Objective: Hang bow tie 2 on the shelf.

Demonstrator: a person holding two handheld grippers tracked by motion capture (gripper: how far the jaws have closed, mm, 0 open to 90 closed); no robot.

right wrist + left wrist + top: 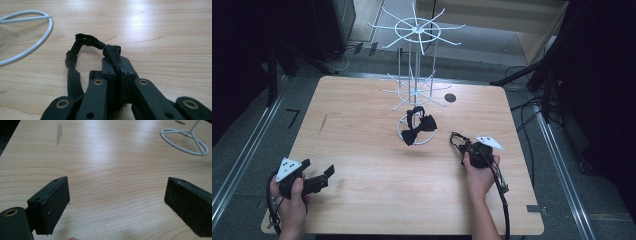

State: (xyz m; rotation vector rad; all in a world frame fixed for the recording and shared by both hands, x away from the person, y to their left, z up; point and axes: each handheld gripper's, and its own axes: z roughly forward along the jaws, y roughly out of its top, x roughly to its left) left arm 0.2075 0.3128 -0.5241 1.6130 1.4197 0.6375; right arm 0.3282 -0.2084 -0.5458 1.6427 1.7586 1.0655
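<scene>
A black bow tie (419, 128) hangs low on a white wire rack (414, 31), just above its ring base (401, 131). To the right of it, my right gripper (465, 146) rests low on the wooden table (362, 115), shut on a black fabric strap (456, 138). In the right gripper view the strap (87, 41) is pinched between the closed jaws of the right gripper (116, 59) and loops out to the left past a small clasp. My left gripper (330, 173) lies near the front left corner, and in its own view the left gripper (117, 187) is open over bare wood.
The rack's ring base (185, 143) lies far ahead of the left jaws and curves in at the left of the right gripper view (37, 42). A dark round hole (450, 97) sits at the table's back right. Dark stands and cables surround the table.
</scene>
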